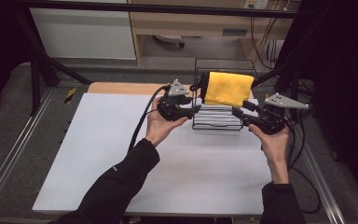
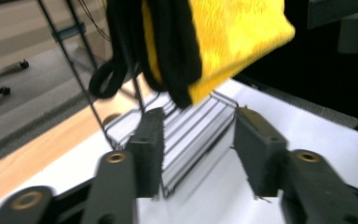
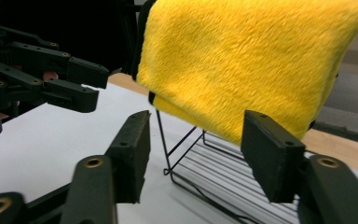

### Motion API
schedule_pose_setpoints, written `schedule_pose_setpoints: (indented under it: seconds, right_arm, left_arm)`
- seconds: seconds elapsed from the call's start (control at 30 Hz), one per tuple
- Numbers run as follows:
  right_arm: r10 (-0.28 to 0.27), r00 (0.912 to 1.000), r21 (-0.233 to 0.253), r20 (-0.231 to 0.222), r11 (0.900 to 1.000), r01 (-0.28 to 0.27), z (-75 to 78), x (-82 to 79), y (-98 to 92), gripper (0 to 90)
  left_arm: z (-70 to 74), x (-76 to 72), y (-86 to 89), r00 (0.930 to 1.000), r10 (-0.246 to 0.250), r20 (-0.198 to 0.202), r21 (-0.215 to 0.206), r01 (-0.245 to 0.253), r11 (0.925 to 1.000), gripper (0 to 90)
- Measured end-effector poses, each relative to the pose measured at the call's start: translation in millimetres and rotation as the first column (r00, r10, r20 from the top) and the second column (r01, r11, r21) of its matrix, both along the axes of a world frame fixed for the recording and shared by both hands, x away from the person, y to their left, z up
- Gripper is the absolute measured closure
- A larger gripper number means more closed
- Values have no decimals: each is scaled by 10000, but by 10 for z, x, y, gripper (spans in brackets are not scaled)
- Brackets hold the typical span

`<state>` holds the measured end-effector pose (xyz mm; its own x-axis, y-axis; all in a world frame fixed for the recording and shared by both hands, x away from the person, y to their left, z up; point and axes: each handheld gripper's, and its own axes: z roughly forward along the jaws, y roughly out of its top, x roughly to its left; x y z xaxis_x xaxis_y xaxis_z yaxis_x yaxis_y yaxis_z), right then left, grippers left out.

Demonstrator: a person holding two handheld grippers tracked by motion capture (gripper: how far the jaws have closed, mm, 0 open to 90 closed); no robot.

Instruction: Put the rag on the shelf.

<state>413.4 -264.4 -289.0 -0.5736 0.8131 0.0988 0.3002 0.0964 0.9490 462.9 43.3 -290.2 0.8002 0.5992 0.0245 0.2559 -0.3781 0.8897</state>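
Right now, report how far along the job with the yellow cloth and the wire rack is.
Done: the yellow cloth already hangs over the black wire rack at the table's far edge. In hand: nothing; the left gripper and right gripper sit open on either side of the rack, below the cloth. Left: probably closing on the cloth or rack, neither yet gripped.

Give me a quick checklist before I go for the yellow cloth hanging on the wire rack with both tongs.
1. Left tongs open: ok, jaws apart, nothing between them.
2. Right tongs open: ok, jaws apart, nothing held.
3. Yellow cloth draped over the wire rack: ok, hanging folded on the top bar.
4. Both tongs near the cloth, one on each side: ok.
5. Rack standing on the white table: ok.
6. Black strap free of the rack wires: cannot tell.
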Motion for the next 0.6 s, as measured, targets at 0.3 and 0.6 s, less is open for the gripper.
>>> schedule_pose_setpoints:
  seconds: [0.3,0.6]
  right_arm:
    - [16,9995,-334,-303,9994,-26,-140,-121,116,201]
    - [65,9982,-442,-593,9990,-92,-274,-217,202,90]
  left_arm:
    - [-191,-181,471,9989,286,-365,-174,-292,9994,271]
    - [-434,-431,997,9967,657,-482,-111,-663,9977,129]
